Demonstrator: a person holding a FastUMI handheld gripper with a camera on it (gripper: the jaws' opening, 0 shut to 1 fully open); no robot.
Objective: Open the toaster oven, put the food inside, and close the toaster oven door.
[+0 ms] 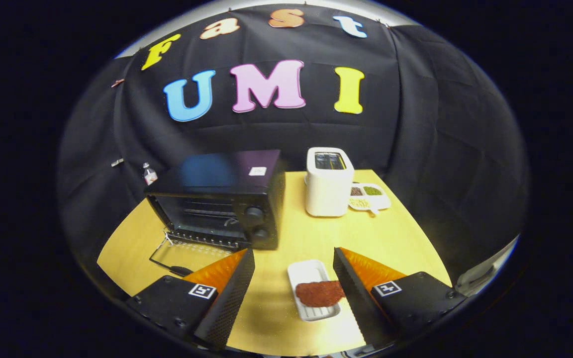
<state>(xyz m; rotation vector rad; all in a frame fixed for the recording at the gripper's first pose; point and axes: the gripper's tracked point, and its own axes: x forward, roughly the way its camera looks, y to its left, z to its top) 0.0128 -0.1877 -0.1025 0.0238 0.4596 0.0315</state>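
In the gripper view I am holding my gripper point(294, 278) above the yellow table point(396, 238) with its fingers spread wide and pinching nothing. The toaster oven point(219, 199) is sitting at about eleven o'clock beyond my left finger, and its door point(187, 258) is already lying folded down toward me, so I am judging the opening step done. The food point(319, 293), a reddish-brown patty, is lying on a small white tray point(311, 271) between my fingers, close to the right one at about one o'clock from the midpoint, so loading it and closing the door are both still waiting. A white toaster point(329, 181) is standing at twelve o'clock well beyond the tray, with a white sectioned plate point(372, 200) just beside it at one o'clock. I am seeing bare table between the tray and the oven mouth, though the lowered door's front edge and the table's near left edge are crowding that path, I think
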